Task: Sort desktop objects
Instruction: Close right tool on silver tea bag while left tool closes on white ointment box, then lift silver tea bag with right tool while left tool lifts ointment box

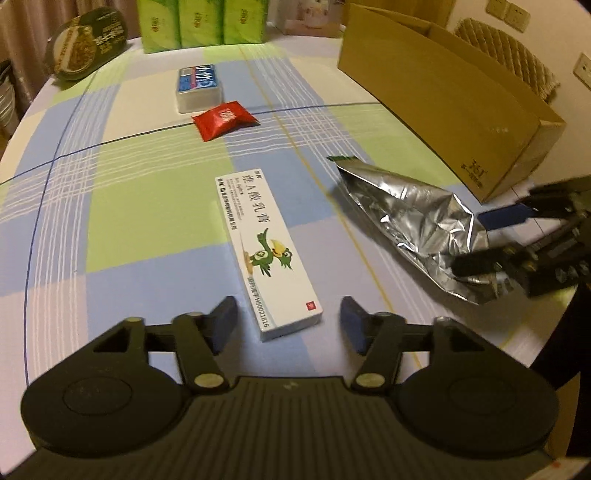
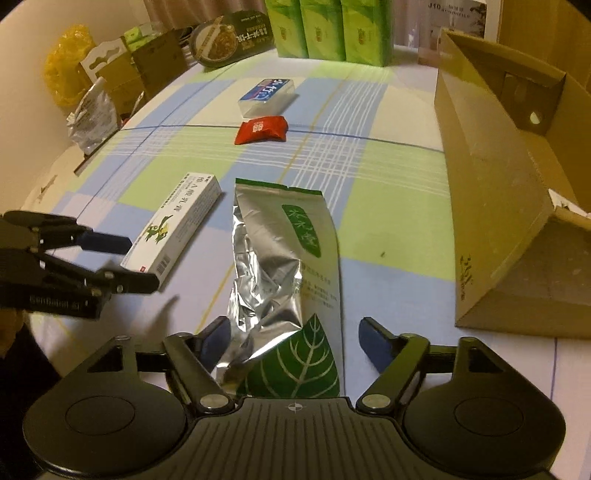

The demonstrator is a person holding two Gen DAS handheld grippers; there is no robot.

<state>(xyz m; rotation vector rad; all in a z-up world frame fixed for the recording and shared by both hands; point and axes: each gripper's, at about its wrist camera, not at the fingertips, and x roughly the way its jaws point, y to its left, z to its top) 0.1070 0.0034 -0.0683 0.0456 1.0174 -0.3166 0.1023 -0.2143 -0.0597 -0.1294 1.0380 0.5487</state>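
while both straddle items | left gripper point(image 1: 288, 319) open over white box point(image 1: 266, 251) | right gripper point(image 2: 293, 345) open around foil pouch point(image 2: 284, 266)

Four loose items on the checked cloth.
We note a white ointment box point(image 1: 266, 251) lying flat, a crumpled silver foil pouch point(image 2: 284, 266) just beside it, a red sachet point(image 1: 223, 119) farther off, a blue-topped pack point(image 1: 198, 86) beyond that.

Green tissue packs point(image 1: 201, 22) (three), checked tablecloth point(image 1: 129, 206).
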